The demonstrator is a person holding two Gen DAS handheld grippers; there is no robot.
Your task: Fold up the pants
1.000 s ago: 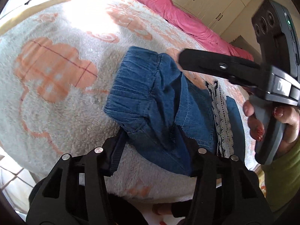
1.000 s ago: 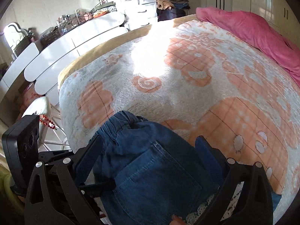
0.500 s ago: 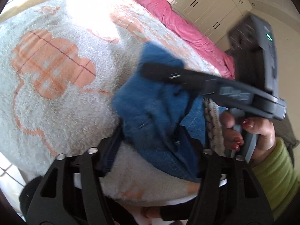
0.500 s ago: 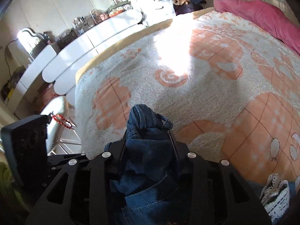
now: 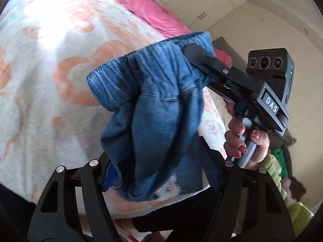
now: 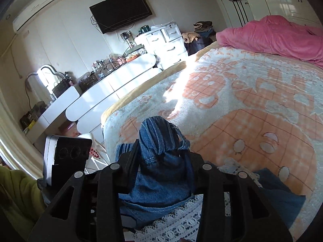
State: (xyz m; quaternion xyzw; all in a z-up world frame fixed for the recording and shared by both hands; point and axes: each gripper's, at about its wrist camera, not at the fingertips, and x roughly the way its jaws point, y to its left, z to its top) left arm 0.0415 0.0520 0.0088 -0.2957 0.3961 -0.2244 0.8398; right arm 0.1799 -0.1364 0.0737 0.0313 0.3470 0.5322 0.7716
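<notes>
The blue denim pants [image 5: 157, 109] with an elastic waistband and white lace trim hang bunched in the air above the bed. My right gripper [image 6: 161, 157] is shut on the waistband; it also shows in the left wrist view [image 5: 193, 50], clamping the top of the cloth. My left gripper [image 5: 155, 161] is open, its fingers [image 5: 208, 161] standing wide on both sides of the hanging pants. In the right wrist view the denim [image 6: 163, 173] fills the space between the fingers, with the lace trim [image 6: 171, 221] below.
The bed carries a white and orange fleece blanket [image 6: 252, 104] and a pink quilt [image 6: 272, 36] at the far side. A white dresser [image 6: 111, 92] with clutter stands left of the bed. White wardrobes [image 5: 191, 2] line the wall.
My right gripper closed on the waistband and lifted the pants off the blanket. My left gripper stayed open around the lower part of the cloth.
</notes>
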